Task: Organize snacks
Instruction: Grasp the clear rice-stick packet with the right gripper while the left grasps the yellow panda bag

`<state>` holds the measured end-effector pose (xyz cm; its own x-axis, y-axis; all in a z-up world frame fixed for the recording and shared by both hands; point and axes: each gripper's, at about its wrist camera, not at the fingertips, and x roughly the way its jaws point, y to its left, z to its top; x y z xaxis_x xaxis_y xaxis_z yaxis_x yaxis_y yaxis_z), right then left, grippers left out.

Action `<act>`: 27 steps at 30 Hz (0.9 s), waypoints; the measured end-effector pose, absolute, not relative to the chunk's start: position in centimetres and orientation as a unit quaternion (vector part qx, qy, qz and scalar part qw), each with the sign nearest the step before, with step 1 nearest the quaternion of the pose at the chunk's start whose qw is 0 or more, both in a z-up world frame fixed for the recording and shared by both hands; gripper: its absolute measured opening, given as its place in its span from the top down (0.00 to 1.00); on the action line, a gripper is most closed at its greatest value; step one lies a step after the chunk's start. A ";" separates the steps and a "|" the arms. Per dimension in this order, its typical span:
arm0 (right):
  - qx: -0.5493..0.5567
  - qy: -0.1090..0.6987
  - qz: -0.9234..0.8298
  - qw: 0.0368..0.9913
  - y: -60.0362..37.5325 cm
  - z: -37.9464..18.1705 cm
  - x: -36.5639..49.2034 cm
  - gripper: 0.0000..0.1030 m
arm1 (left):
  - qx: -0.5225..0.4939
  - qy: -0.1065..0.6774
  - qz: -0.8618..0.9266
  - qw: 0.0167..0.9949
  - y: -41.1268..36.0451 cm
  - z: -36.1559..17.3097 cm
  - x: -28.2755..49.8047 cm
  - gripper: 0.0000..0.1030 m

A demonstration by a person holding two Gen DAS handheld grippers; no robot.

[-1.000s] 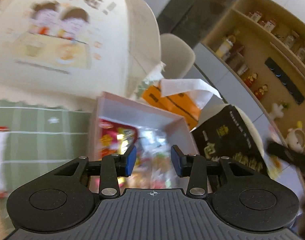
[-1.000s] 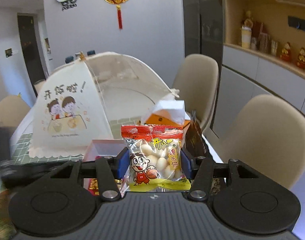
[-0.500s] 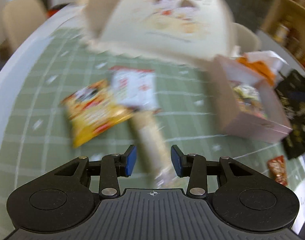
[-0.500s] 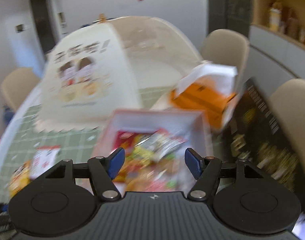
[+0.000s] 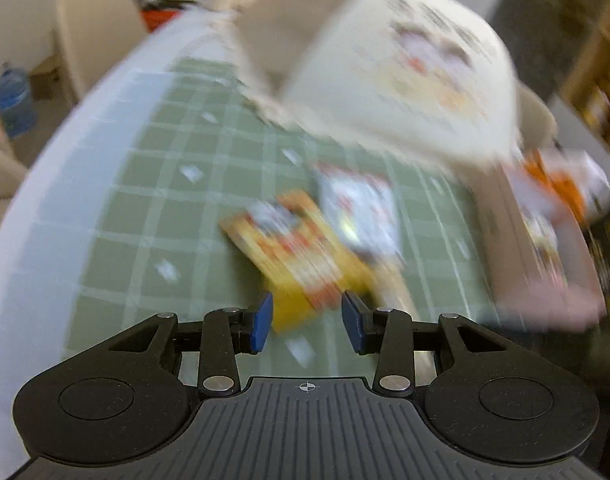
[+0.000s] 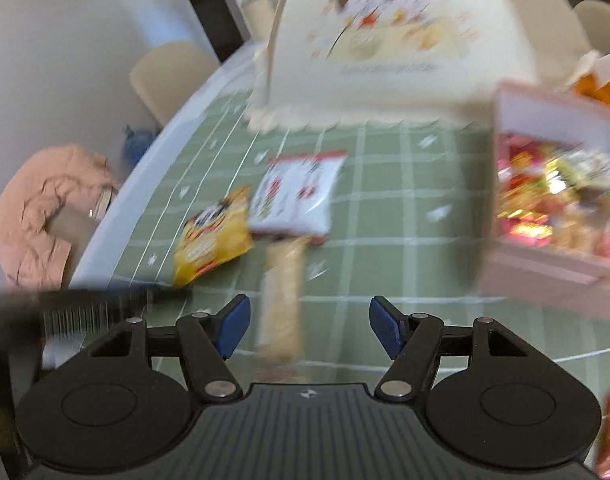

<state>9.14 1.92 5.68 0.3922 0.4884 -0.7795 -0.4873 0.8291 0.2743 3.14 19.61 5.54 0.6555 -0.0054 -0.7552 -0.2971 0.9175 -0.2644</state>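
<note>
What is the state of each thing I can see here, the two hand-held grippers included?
Left hand-held gripper: open, empty.
Right hand-held gripper: open, empty.
Pink rectangular box: open, with snack packets inside.
Yellow snack bag: lying flat on the green checked tablecloth.
White snack bag with red print: lying flat beside the yellow one.
Long beige snack packet: lying flat.
Cream mesh food cover: set down on the table.

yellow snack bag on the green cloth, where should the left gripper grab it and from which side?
Probably the yellow snack bag by its near bottom edge, from above on the left gripper's own side. It lies flat with that end clear, while its far end sits against the white packet. The fingers are open and already roughly aligned.
</note>
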 end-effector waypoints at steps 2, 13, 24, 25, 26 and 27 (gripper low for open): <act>-0.033 0.470 0.274 0.838 4.0 4.9 9.1 0.56 | -0.202 0.395 0.107 0.890 21.9 5.5 4.5 0.59; -0.075 0.518 0.169 0.835 -1.2 5.4 4.0 0.74 | -0.142 0.418 0.038 0.896 21.8 2.5 9.0 0.59; -0.056 0.536 0.081 0.839 -8.0 5.7 4.2 0.73 | -0.120 0.438 -0.115 0.883 16.2 1.7 1.4 0.61; -0.065 0.534 0.086 0.839 -7.9 5.8 3.9 0.73 | -0.133 0.437 -0.121 0.881 16.0 1.8 0.9 0.61; -0.077 0.528 0.095 0.840 -7.8 5.9 3.7 0.70 | -0.149 0.430 -0.121 0.882 15.9 2.0 0.2 0.61; -0.090 0.519 0.101 0.844 -7.7 6.0 3.5 0.67 | -0.167 0.423 -0.110 0.884 16.1 2.3 -0.4 0.61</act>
<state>3.48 -7.67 5.99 0.4402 0.0773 -0.8945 -0.2652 0.9630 -0.0473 -0.38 16.06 2.30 0.6189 -0.3350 -0.7105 0.0528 0.9202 -0.3879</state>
